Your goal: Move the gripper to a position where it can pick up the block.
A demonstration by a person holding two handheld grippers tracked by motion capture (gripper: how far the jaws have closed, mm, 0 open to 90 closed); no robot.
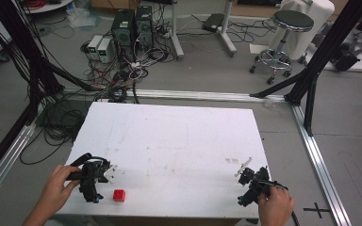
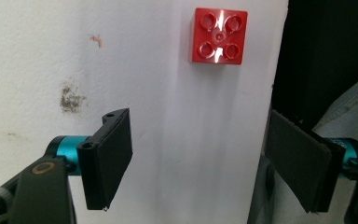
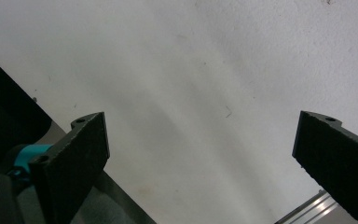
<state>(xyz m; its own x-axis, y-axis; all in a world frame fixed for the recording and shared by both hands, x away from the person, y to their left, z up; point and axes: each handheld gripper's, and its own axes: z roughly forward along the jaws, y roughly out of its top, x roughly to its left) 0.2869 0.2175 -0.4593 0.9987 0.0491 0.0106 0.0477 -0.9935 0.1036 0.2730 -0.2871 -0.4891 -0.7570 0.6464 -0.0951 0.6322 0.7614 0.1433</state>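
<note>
1. I see a white desk (image 1: 169, 141) with one red brick (image 1: 119, 195) on it, near the front edge toward the left corner.
2. My left gripper (image 1: 92, 181) sits just left of the brick, held in the left hand (image 1: 56, 186); the two are apart, not touching.
3. In the left gripper view the brick (image 2: 219, 36) lies ahead of the fingers (image 2: 114, 154), close to the desk's edge, four round studs up. There is raised lettering on the studs, but it is too small for me to read.
4. The left fingers are spread wide with nothing between them but bare desk; one of them hangs past the desk's edge.
5. My right gripper (image 1: 250, 181) is at the front right corner, held in the right hand (image 1: 275, 207), well apart from the brick.
6. In the right gripper view its fingers (image 3: 74, 158) are also wide apart and empty, over plain white surface, with a metal rail (image 3: 307, 210) showing at the lower right.
7. The desk carries faint smudges and a small reddish mark (image 2: 96, 40); I find no readable writing on it.
8. Behind the desk, on the floor, I see computer towers (image 1: 133, 26), tangled cables, and a black stool (image 1: 287, 37); no label there is legible.
</note>
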